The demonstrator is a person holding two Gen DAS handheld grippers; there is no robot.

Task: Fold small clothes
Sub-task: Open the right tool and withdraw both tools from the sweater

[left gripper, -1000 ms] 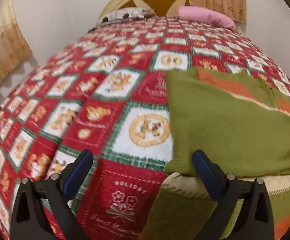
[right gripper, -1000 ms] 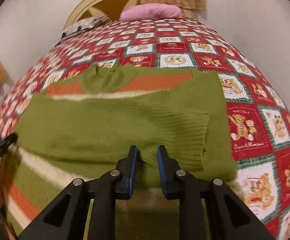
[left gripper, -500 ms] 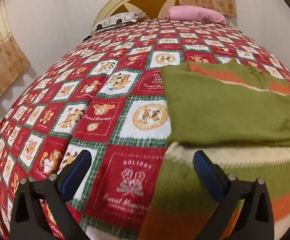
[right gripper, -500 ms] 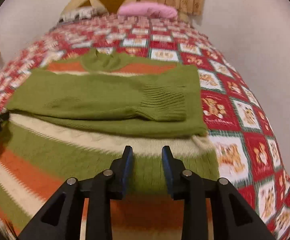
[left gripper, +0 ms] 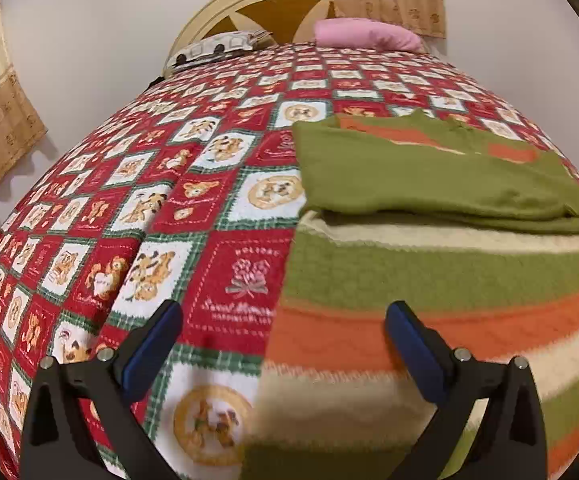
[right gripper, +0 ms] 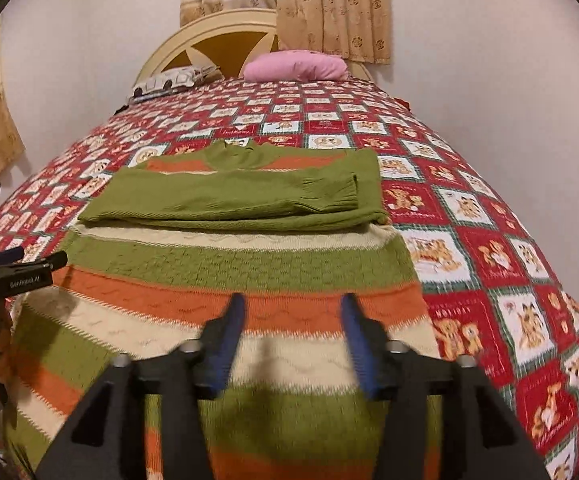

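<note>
Spread over a teddy-bear bedspread (right gripper: pixel 469 208), the sweater (right gripper: pixel 225 280) fills the frame's centre, soft, limp knit best pinched at its lower hem corners by the empty, open left gripper (left gripper: pixel 285 344) and right gripper (right gripper: pixel 293 340).

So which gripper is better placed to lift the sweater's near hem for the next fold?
Right. The right gripper is open squarely over the sweater; the left gripper straddles its side edge, one finger over the blanket.
</note>
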